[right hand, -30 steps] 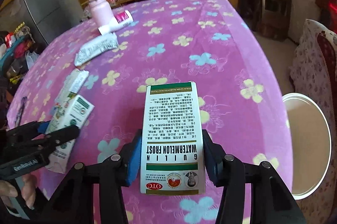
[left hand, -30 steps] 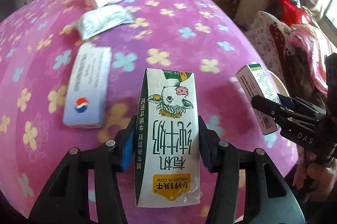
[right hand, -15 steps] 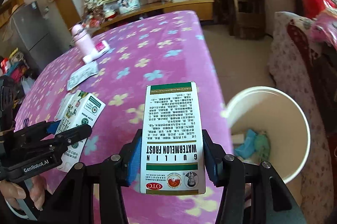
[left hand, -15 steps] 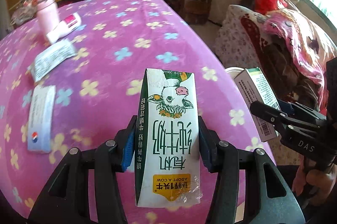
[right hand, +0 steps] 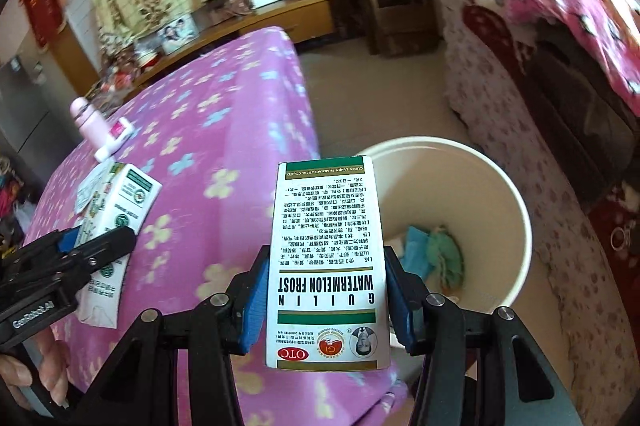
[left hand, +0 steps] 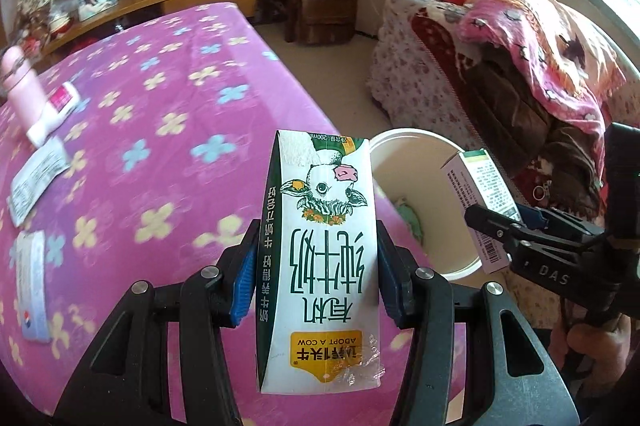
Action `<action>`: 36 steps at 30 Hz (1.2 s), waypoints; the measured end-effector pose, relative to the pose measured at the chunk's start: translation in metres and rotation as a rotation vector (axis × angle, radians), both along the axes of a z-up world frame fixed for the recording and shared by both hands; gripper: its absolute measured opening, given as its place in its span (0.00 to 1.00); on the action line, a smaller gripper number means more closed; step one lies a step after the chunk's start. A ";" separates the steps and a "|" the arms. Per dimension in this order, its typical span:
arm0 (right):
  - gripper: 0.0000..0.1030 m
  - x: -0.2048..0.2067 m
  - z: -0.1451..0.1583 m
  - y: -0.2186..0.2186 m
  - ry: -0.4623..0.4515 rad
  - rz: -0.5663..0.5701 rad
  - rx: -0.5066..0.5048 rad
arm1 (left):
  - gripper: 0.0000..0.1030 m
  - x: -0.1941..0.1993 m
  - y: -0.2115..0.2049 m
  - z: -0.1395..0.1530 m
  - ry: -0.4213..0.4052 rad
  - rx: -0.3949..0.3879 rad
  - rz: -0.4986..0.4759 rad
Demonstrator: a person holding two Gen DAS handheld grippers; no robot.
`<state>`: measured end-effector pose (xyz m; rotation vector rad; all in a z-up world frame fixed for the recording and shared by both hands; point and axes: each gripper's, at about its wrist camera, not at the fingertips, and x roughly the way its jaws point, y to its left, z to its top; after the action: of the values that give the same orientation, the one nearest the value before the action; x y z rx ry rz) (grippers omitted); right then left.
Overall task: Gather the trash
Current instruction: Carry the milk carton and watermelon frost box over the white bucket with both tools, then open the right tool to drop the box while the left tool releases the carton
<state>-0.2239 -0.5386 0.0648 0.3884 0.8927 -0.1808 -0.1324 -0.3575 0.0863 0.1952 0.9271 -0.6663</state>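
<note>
My left gripper point(left hand: 316, 266) is shut on a white and green milk carton point(left hand: 320, 258) with a cow picture, held above the table's right edge. My right gripper point(right hand: 326, 286) is shut on a white medicine box point(right hand: 326, 258) marked Watermelon Frost, held beside the rim of a white trash bin point(right hand: 508, 186) on the floor. The bin also shows in the left wrist view point(left hand: 420, 154), with the right gripper point(left hand: 504, 230) and its box point(left hand: 480, 194) over it. The bin holds blue and green scraps point(right hand: 436, 254). The left gripper point(right hand: 92, 246) and its carton point(right hand: 116, 202) show at the left of the right wrist view.
The table has a purple flowered cloth point(left hand: 168, 114). On it lie a pink bottle point(left hand: 24, 90), a white tube point(left hand: 52, 114), a silver sachet point(left hand: 36, 182) and a white and blue packet point(left hand: 32, 290). An armchair with blankets point(left hand: 520, 66) stands right of the bin.
Both grippers have swung right, away from the tabletop toward the bin. The bin now sits closer and lower in both views. Both grips are unchanged.
</note>
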 end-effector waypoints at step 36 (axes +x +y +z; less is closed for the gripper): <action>0.49 0.000 -0.046 -0.084 0.088 -0.212 0.032 | 0.49 0.025 -0.116 -0.035 0.070 -0.017 -0.082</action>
<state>-0.2240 -0.6231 0.0187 0.5080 0.9419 -0.3813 -0.1077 -0.4736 0.0510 0.1967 0.9841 -0.7600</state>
